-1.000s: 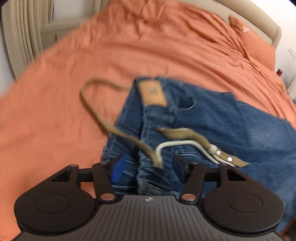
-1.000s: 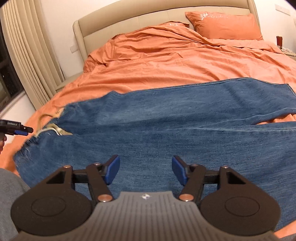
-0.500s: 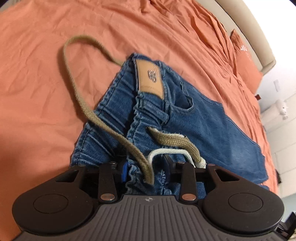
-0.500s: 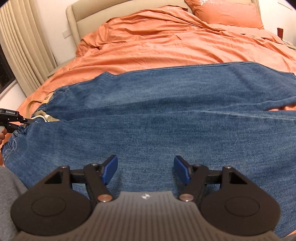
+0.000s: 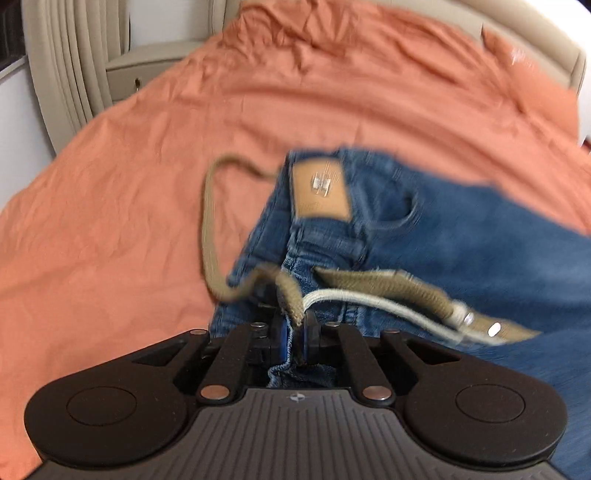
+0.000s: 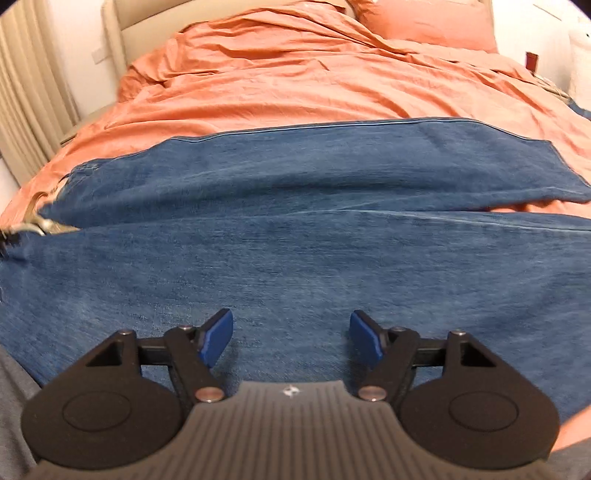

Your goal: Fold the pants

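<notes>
Blue jeans (image 5: 461, 236) lie across the orange bed, with a tan leather patch (image 5: 319, 190) at the waistband. A khaki belt (image 5: 208, 221) loops out to the left, and a white cord (image 5: 369, 299) trails to the right. My left gripper (image 5: 293, 332) is shut on the waistband edge, with the belt's end draped just above the pads. In the right wrist view the jeans' legs (image 6: 295, 258) stretch left to right, the far leg (image 6: 332, 162) lying behind the near one. My right gripper (image 6: 291, 332) hovers over the near leg; its jaws are opening and nothing is pinched between them.
An orange duvet (image 6: 295, 74) covers the bed, with a pillow (image 6: 424, 18) and a beige headboard (image 6: 147, 22) at the far end. Beige curtains (image 5: 66, 66) and a bedside unit (image 5: 159, 70) stand to the left. Grey clothing (image 6: 14, 406) of a person shows at the lower left.
My left gripper's jaws closed on the jeans' waistband, and that view now sits blurred. My right gripper came lower over the near leg and its jaws spread slightly.
</notes>
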A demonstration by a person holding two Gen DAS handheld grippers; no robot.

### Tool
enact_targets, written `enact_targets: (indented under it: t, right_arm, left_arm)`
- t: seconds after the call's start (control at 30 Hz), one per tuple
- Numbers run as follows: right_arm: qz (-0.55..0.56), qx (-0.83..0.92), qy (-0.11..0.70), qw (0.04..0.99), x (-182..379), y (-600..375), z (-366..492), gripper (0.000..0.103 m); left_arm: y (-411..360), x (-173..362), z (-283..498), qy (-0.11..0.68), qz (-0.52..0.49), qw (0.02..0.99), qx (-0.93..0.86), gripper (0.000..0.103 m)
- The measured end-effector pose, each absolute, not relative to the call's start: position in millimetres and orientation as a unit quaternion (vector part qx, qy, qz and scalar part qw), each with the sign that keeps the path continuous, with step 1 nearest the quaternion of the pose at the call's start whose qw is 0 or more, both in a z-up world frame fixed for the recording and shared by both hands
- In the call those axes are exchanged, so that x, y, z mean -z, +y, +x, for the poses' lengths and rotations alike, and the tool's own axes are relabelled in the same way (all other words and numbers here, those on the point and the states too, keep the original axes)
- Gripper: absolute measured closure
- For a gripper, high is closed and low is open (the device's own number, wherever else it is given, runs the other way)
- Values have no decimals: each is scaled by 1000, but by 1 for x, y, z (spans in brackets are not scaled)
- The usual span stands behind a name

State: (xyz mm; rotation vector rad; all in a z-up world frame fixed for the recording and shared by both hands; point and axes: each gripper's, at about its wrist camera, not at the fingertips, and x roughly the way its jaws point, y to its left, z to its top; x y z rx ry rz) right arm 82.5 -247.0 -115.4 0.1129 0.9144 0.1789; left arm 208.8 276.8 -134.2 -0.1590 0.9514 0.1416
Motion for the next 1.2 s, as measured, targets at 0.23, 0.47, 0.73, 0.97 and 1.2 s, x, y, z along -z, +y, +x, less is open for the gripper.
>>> enact_targets:
  t: [0.23, 0.47, 0.73, 0.97, 1.2]
  right_arm:
    - [78, -38, 463, 882, 77, -300, 74, 34]
    - [116, 27, 486, 866, 49, -413, 78, 29]
    - [211, 140, 507, 824, 70, -583, 68, 40]
    - [349, 200, 479, 781, 134, -674, 43, 52]
    - [430, 177, 418, 780, 151, -697, 33, 97]
  left_arm:
    - [260, 152, 221, 491, -15, 866, -96, 89]
    - [253, 106, 191, 447, 6, 885, -128, 54]
    - [234, 73, 130, 441, 65, 889, -100, 49]
    - [243, 85, 89, 458, -7, 879, -132, 49]
    - [242, 83, 66, 456, -28, 877, -152, 49]
